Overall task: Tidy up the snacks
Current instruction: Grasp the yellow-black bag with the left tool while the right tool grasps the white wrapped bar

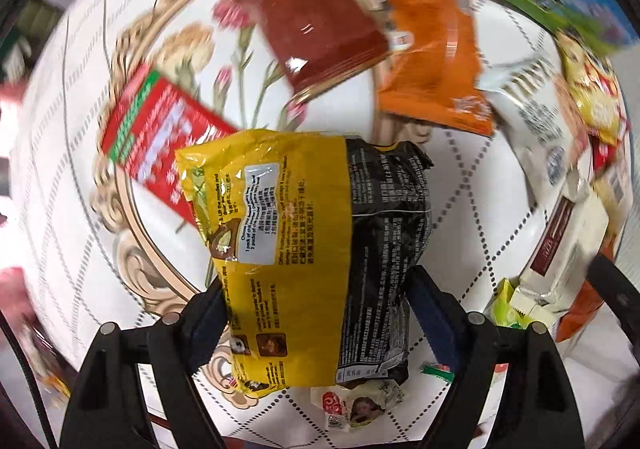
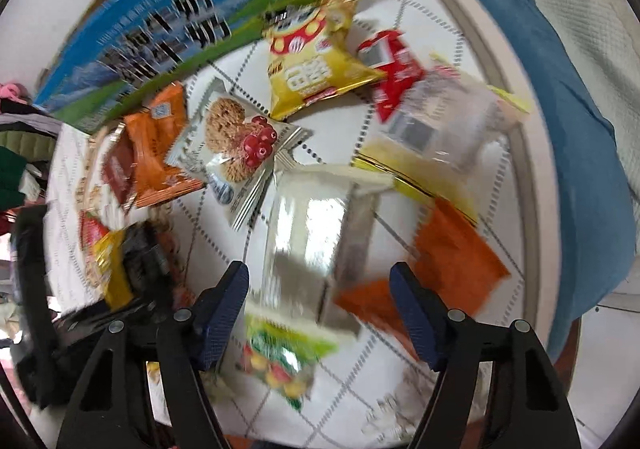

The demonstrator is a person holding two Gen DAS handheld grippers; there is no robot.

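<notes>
Clamped in the left gripper [image 1: 316, 309] is a yellow-and-black noodle packet [image 1: 312, 249], held above the table [image 1: 80, 153]. Beyond it, a red packet [image 1: 160, 137] and an orange packet [image 1: 432, 57] are seen lying. A silver foil packet [image 2: 312, 245] is framed by the right gripper [image 2: 320, 309], whose jaws are spread apart.

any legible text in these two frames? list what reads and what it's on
Little reads cleanly.
Yellow-and-black noodle packet in the left claw: partial English, "noodles" and "Other Instructions"; rest, including Chinese print, too small.
Blue box: large dark characters, motion-blurred, unreadable.
Yellow snack bag: white characters, blurred.
Cookie packet: no readable text.
Red-and-green packet: print blurred.
Right claw: no text.
</notes>
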